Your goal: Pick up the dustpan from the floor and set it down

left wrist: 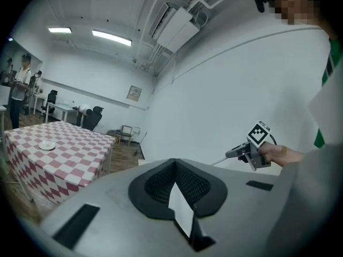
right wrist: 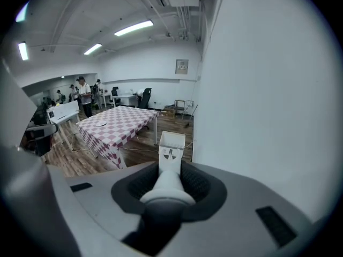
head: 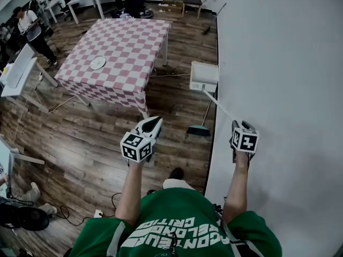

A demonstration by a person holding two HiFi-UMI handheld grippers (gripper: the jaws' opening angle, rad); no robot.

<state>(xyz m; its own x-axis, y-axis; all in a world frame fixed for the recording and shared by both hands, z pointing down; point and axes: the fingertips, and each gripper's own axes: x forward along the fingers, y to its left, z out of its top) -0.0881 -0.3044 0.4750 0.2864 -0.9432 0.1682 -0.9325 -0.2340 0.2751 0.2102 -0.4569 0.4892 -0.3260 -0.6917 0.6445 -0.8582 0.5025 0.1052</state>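
The dustpan (head: 204,76) is a white box on a long thin handle (head: 220,106), hanging close to the white wall. My right gripper (head: 237,125) is shut on the upper end of that handle. In the right gripper view the white handle (right wrist: 169,181) runs out between the jaws to the dustpan (right wrist: 171,143). My left gripper (head: 153,123) is held out over the wooden floor with its fingers together and nothing in them. The left gripper view shows its jaws (left wrist: 177,197) closed, and the right gripper (left wrist: 252,151) off to the right by the wall.
A broom with a teal head (head: 199,130) stands by the wall just below the dustpan. A table with a pink checked cloth (head: 120,52) carries a small plate (head: 98,63). A person (head: 32,31) stands at the far left by desks. Cables (head: 64,213) lie on the floor.
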